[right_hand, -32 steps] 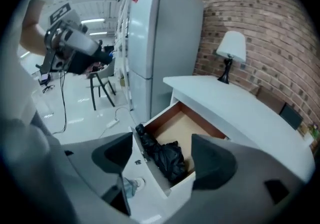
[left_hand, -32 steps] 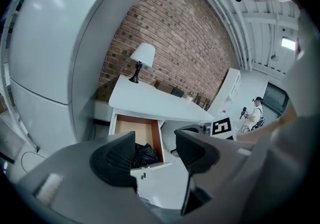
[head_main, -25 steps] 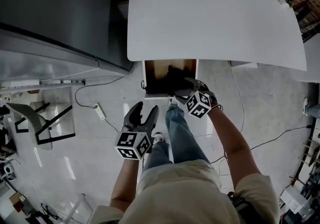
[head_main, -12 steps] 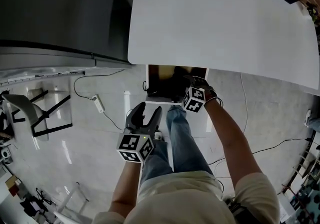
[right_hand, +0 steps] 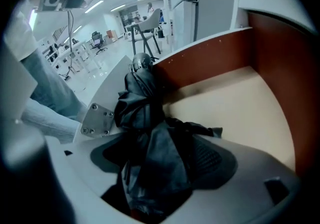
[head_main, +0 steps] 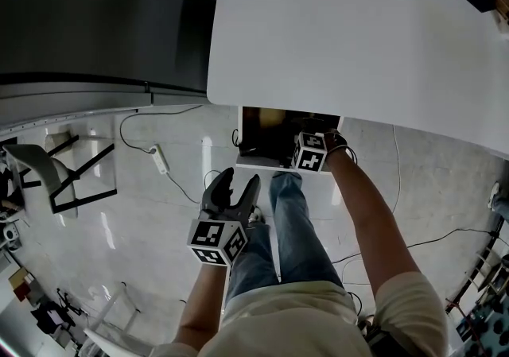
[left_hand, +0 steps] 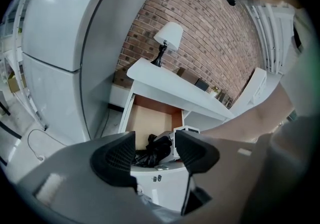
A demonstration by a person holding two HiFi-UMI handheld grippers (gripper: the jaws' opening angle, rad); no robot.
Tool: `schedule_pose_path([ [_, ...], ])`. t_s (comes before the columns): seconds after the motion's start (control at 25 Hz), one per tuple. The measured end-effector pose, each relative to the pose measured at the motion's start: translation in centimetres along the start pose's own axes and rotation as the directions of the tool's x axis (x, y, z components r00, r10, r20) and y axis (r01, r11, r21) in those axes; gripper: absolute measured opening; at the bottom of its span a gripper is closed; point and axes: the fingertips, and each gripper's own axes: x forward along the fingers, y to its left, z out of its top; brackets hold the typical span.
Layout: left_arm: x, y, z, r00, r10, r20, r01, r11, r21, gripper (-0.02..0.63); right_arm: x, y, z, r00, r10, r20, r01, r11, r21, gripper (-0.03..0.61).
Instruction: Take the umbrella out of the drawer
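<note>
Right gripper (right_hand: 160, 162) clamps the single umbrella (right_hand: 142, 103) inside the one drawer (right_hand: 240, 98); left gripper (left_hand: 156, 149) gapes

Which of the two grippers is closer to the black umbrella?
Right. The right gripper grips the umbrella inside the drawer; the left gripper hangs open outside the drawer, short of it.

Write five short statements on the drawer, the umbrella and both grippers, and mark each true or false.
1. The wood-lined drawer stands open. True.
2. The right gripper is clamped on the folded black umbrella. True.
3. The left gripper grips the umbrella too. False: its jaws are apart and empty, short of the drawer.
4. The umbrella lies on the white tabletop. False: it is in the drawer.
5. The white-shaded lamp stands on the floor. False: it stands on the tabletop.
</note>
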Motion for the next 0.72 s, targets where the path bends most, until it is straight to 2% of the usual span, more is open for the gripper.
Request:
schedule_pose_path([
  [0.16, 0.1, 0.6, -0.7, 1.000, 0.002, -0.014, -0.003, 1.000, -0.020, 0.241, 0.5, 0.8, -0.2, 0.991, 0.133, 0.002, -0.133, 0.991, 0.010, 0.314],
  [0.28, 0.0, 1.0, -0.8, 1.000, 0.009, -0.005, -0.009, 0.999, -0.032, 0.241, 0.8, 1.4, 0.0, 0.985, 0.175, 0.001, -0.174, 0.984, 0.037, 0.274],
  [0.52, -0.4, 1.2, -0.1, 1.000, 0.013, 0.023, -0.012, 1.000, -0.027, 0.241, 0.5, 1.1, 0.1, 0.989, 0.112, -0.100, -0.112, 0.994, 0.002, 0.232],
  [0.72, -1.6, 0.8, 0.6, 0.999, 0.002, 0.051, -0.001, 1.000, -0.010, 0.239, -0.5, 1.3, 0.1, 0.990, 0.031, -0.138, -0.027, 0.999, 0.027, 0.215],
])
